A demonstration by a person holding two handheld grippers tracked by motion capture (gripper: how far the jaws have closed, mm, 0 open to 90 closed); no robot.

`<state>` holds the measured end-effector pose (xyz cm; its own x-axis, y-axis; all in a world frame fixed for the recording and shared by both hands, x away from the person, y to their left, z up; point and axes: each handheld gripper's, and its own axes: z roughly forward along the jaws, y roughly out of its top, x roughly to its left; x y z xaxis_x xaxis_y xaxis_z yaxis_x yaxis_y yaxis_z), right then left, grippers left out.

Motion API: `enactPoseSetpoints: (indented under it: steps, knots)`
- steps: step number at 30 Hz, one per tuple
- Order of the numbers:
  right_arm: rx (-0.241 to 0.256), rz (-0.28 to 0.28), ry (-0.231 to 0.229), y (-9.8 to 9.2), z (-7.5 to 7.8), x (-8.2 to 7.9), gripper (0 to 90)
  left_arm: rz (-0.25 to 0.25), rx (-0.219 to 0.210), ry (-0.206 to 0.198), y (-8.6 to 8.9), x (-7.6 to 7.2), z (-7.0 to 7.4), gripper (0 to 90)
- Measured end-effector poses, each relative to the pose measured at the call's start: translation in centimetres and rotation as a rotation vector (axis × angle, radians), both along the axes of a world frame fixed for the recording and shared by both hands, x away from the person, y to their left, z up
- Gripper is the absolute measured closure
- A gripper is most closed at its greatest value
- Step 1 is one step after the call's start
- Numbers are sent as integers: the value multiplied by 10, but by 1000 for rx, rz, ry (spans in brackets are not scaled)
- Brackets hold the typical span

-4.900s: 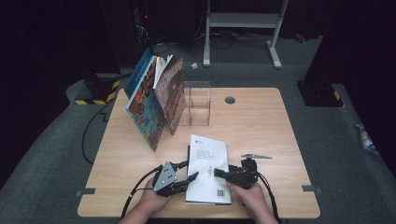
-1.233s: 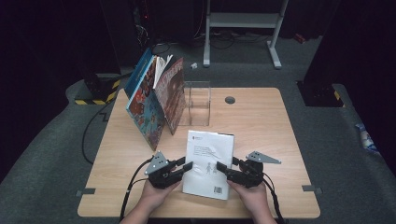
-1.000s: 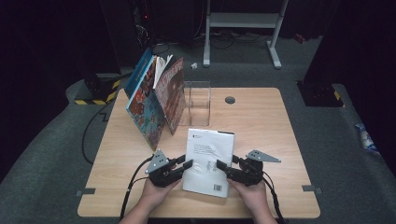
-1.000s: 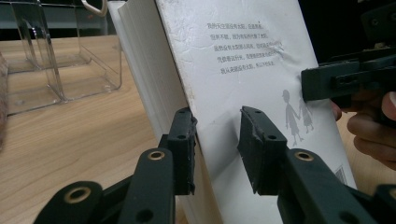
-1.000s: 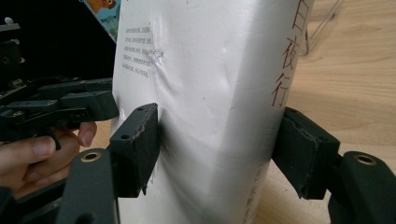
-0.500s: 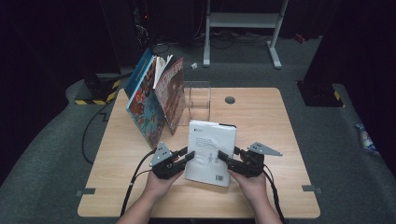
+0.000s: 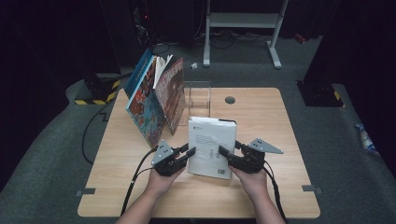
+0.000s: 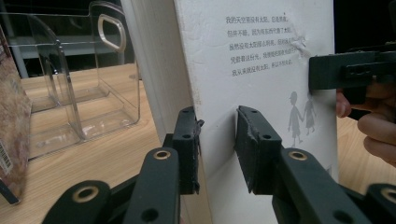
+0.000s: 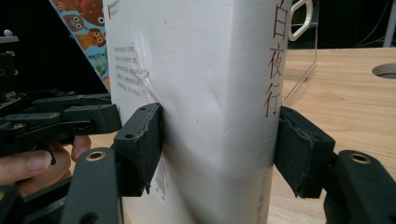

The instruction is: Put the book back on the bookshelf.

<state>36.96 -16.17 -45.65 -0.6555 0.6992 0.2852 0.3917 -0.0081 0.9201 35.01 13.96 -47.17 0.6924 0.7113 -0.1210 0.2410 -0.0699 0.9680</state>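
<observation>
Both forearms enter from the bottom centre of the high view, angled slightly inward. The left hand (image 7: 161, 179) carries the left gripper (image 7: 186, 152) at lower centre-left, jaws pointing up-right and closed to a narrow gap. The right hand (image 7: 254, 179) carries the right gripper (image 7: 226, 151), jaws pointing up-left, spread wider
</observation>
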Motion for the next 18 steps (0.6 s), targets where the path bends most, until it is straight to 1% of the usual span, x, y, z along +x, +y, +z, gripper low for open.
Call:
enactPoseSetpoints:
  steps: [5,7,8,9,11,12,15,18]
  knots:
    - [-24,-13,-15,-2,-3,-13,345,-1,19,-15,-3,-11,-4,711]
    - [-22,-15,-12,-2,-7,-18,341,5,29,-25,-3,-16,-5,712]
    - [-13,-16,-13,-3,-10,-21,346,6,26,-26,-3,-18,-5,712]
    - [-6,-16,-30,-3,-11,-24,348,6,25,-24,-3,-20,-5,712]
    - [-16,-14,-51,-2,-12,-30,347,8,29,-27,-2,-23,-5,714]
    - [-21,-13,-57,-2,-11,-32,346,8,29,-27,-2,-23,-5,715]
    - [-31,-2,-70,-1,-11,-37,347,9,35,-12,1,-30,-6,713]
    - [-24,1,-87,-1,-12,-42,344,17,31,-9,2,-35,-8,705]
